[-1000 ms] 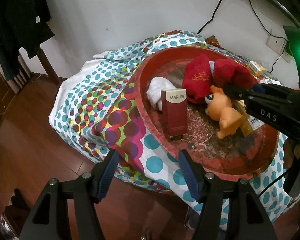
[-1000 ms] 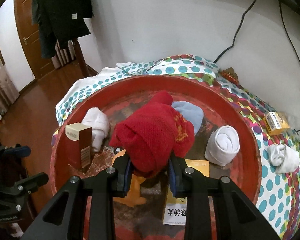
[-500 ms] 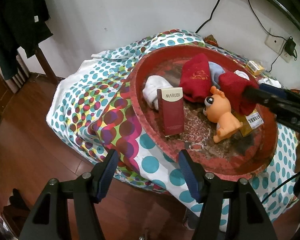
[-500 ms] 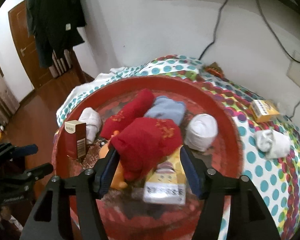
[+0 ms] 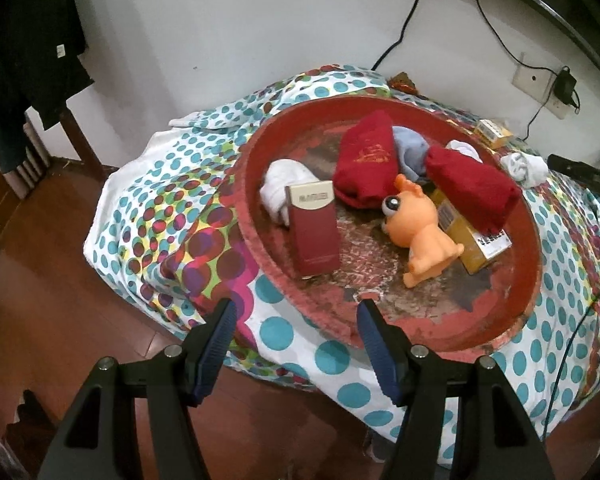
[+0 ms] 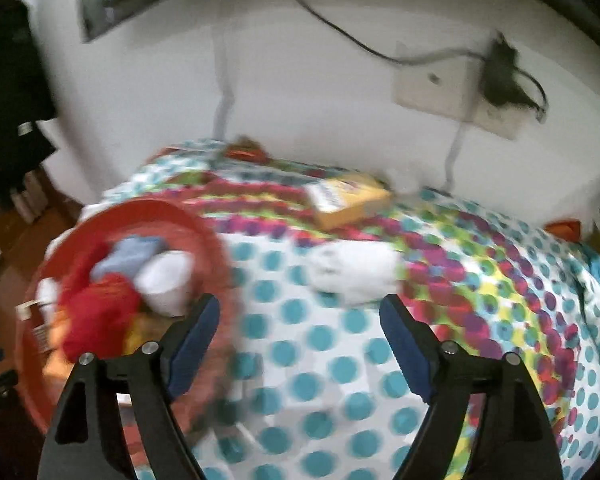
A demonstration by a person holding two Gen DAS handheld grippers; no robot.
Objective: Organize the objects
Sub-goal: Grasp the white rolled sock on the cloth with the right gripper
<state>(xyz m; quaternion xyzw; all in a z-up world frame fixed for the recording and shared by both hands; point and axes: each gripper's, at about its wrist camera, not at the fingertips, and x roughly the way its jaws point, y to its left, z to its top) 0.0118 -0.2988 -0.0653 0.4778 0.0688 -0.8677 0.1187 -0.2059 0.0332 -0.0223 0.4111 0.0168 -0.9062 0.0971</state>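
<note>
Looking down from the left wrist view: red tray [image 5: 256, 184] sits on the polka-dot cloth [image 5: 148, 208], everything piled inside. Dark red box [image 5: 314, 236] stands upright at the tray's near-left, long axis vertical, printed face toward the camera, a white sock roll [image 5: 274, 186] just behind it. Orange toy [image 5: 420, 228] lies tilted, head toward the box, legs toward the near-right rim. One red sock [image 5: 366, 164] runs near-to-far in the tray's middle; a second red sock [image 5: 472, 190] lies diagonally, draped over the yellow box [image 5: 472, 240], which lies flat with its long axis toward the near-right. Blue-grey sock [image 5: 410, 148] is wedged between the two red ones. Outside the tray on the cloth: a white sock [image 5: 524, 166] near the right rim and a small yellow box [image 5: 492, 132] further back. Left gripper [image 5: 294, 332] hovers off the table's near edge above the floor, tilted down toward the tray, fingers spread wide, holding nothing. Right wrist view is motion-blurred: right gripper [image 6: 300, 332] is over the cloth right of the tray [image 6: 216, 248], fingers wide apart and empty, aimed at the white sock [image 6: 352, 270] lying crosswise just ahead between the tips, apart from them. Small yellow box [image 6: 350, 198] lies flat beyond it near the wall.
</note>
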